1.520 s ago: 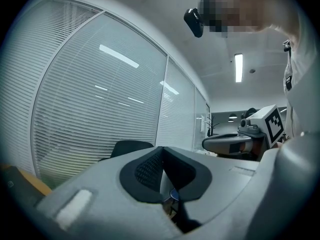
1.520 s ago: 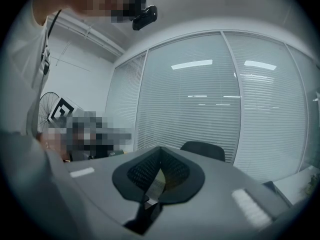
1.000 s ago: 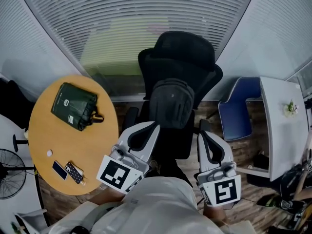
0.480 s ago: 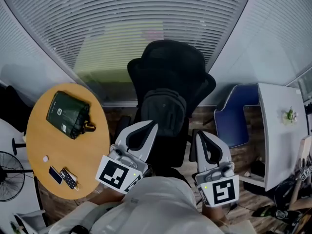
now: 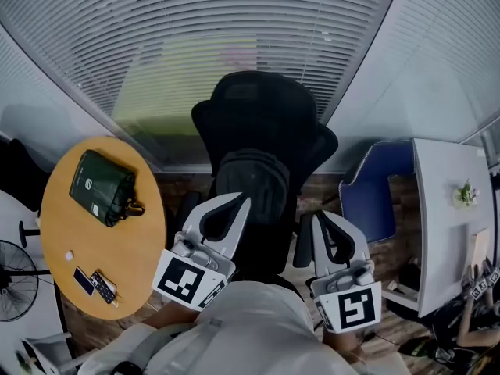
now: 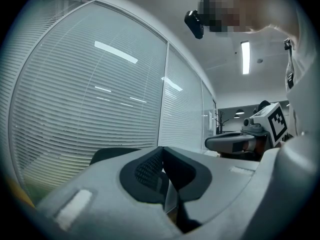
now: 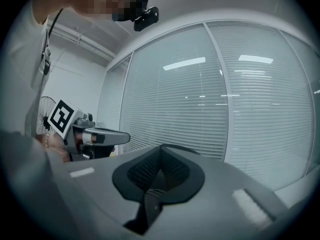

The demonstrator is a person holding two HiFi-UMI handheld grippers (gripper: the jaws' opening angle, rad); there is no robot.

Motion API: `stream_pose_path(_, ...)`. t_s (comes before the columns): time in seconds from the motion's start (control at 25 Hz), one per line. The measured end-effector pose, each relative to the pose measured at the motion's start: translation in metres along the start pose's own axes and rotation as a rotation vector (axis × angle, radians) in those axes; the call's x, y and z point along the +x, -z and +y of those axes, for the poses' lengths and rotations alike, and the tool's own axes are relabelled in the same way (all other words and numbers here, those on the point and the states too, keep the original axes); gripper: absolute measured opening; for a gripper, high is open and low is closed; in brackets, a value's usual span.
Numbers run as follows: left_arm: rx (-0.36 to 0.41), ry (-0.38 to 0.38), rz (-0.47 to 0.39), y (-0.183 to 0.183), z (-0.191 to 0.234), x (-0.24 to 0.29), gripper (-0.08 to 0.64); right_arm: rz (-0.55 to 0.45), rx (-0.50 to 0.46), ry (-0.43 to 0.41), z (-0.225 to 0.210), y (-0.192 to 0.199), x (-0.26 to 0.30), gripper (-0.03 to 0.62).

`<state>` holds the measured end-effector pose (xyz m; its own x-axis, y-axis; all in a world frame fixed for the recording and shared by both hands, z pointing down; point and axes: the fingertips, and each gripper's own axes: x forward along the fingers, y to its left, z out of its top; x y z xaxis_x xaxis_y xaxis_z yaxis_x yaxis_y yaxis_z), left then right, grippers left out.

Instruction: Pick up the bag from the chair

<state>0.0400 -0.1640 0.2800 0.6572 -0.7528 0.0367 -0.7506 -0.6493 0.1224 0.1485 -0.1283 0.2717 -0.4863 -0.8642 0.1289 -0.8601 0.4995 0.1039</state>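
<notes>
I hold my left gripper [image 5: 237, 201] and right gripper [image 5: 323, 219] level and side by side at lower centre, both closed tight on nothing. The dark grey bag [image 5: 251, 183] stands upright on the black chair [image 5: 262, 112] at centre frame, just above their tips. Since a second ago, bag and chair have slid lower and leftward.

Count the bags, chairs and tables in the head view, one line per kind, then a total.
Bags: 2, black backpack, green bag.
Chairs: 2, black office chair, blue chair.
Tables: 2, round wooden table, white desk.
Total: 6.
</notes>
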Motion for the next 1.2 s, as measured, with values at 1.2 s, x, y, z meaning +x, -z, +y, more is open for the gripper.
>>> stream_pose_path(1.2, 0.042, 0.048, 0.06, 0.018, 0.067, -0.004, 0.006, 0.035, 0.001, 0.034, 0.035, 0.005, 0.064, 0.003)
